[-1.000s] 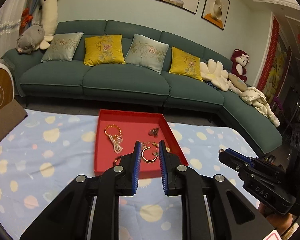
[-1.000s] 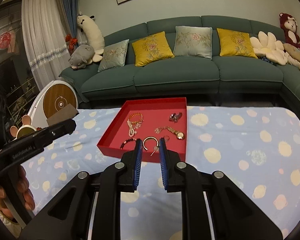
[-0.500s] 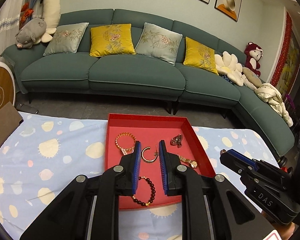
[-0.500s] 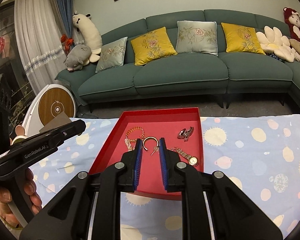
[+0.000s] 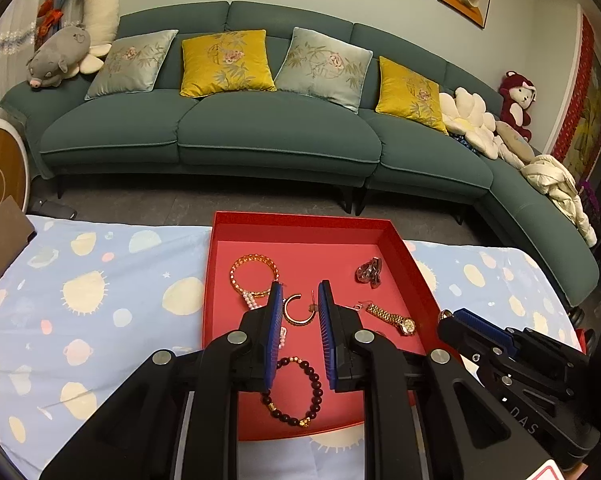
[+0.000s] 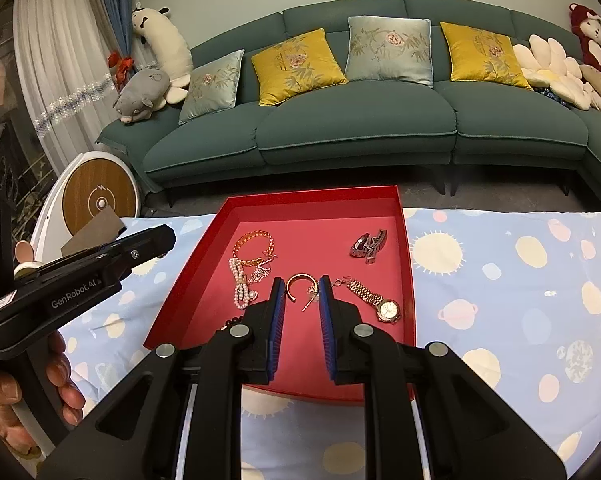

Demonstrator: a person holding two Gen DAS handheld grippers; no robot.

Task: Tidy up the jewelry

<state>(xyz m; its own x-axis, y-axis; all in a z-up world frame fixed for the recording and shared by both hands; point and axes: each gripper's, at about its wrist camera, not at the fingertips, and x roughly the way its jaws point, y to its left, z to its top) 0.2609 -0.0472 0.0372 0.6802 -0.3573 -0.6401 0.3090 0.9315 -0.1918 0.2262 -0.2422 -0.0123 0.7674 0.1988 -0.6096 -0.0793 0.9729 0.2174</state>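
Both grippers, left (image 5: 299, 294) and right (image 6: 301, 290), tilt downward toward twelve o'clock over the red tray (image 5: 414, 268), jaws slightly parted, holding nothing.

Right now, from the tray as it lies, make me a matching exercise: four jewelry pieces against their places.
Things:
1. dark bead bracelet
2. gold watch
3. orange bead bracelet
4. silver clip

Places in the red tray:
A. far right
B. far left
C. near edge
D. right side, nearer than the clip

Pairs: 1-C, 2-D, 3-B, 4-A
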